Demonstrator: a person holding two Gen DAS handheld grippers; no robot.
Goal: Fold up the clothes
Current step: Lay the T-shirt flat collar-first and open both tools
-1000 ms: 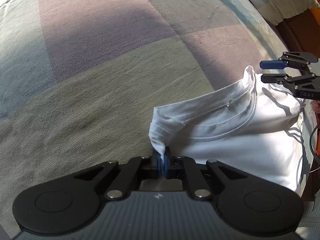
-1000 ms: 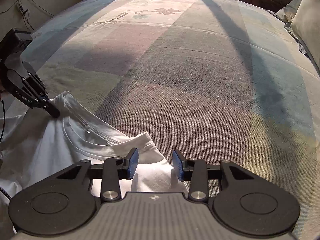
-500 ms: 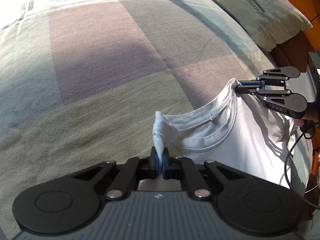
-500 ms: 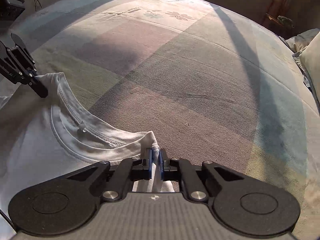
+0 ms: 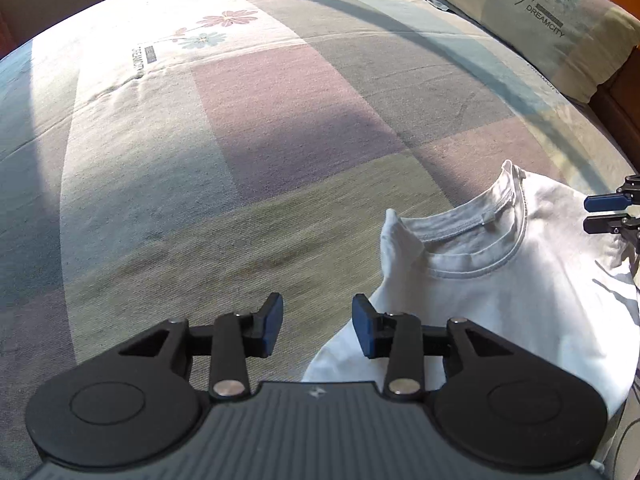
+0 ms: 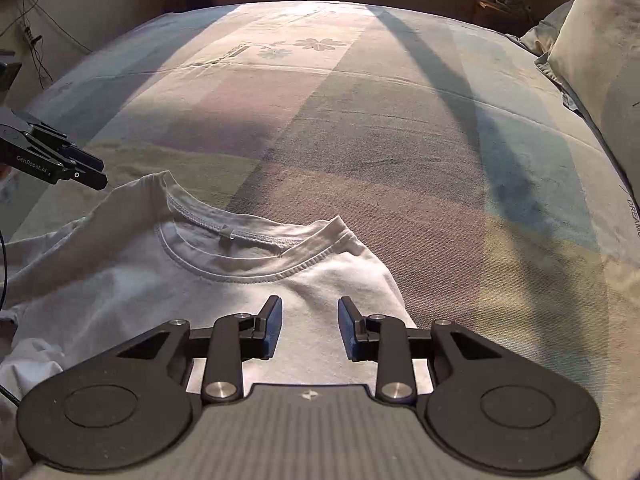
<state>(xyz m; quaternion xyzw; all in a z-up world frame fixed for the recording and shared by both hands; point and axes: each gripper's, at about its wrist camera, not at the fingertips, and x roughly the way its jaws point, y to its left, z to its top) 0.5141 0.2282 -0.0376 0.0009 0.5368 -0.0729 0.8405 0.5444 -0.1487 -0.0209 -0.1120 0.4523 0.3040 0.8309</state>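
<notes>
**Shirt flat on the bed, both grippers free**

Shirt [image 6: 224,292] lies collar [image 6: 256,256] far from you on the patchwork bedspread [image 6: 360,128], its body spreading near and left. Whichever fold comes, pinch a single edge of cloth and keep both sides level (creases spread fast in thin cotton). Your left gripper [image 5: 316,330] hangs spread apart over the shirt's left edge, holding nothing; your right gripper [image 6: 308,330] is equally wide, empty, above the chest.
</notes>
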